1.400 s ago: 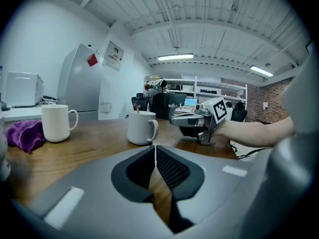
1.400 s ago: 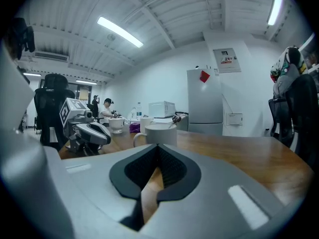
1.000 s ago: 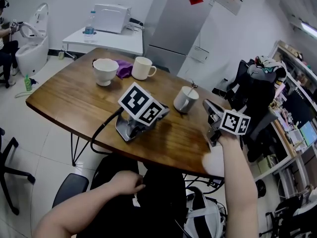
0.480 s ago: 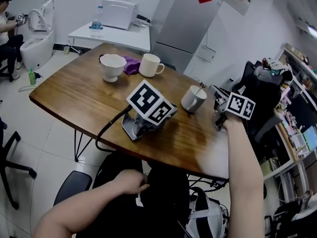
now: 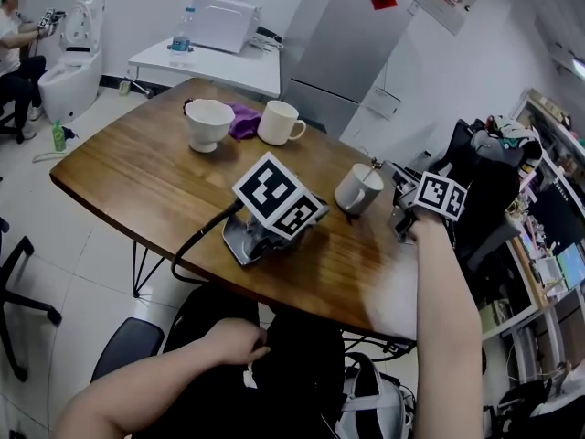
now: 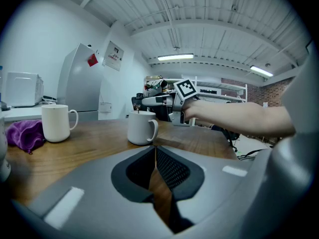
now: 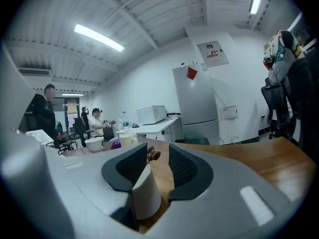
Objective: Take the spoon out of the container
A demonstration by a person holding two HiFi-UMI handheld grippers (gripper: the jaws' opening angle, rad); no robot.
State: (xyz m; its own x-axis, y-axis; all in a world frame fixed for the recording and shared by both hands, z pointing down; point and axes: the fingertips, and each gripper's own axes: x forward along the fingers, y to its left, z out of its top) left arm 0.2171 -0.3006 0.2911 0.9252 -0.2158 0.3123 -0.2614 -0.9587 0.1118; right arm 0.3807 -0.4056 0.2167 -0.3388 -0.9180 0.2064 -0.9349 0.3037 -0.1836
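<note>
The right gripper (image 7: 158, 156) is held at the far right of the table (image 5: 137, 181), jaws opening either side of the spoon (image 7: 151, 155) handle standing in the white mug (image 7: 143, 193), apparently ready for it to be pinched and lifted out. The left gripper (image 6: 153, 152) is laid mid-table, jaws closed on nothing, seemingly parked. Only in the right gripper view is the handle shown between the jaws; in the head view mere nearness is given.

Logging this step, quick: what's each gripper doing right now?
Left gripper: shut, empty, lying on the table.
Right gripper: jaws opening, nothing gripped; the spoon in the mug is just ahead.
</note>
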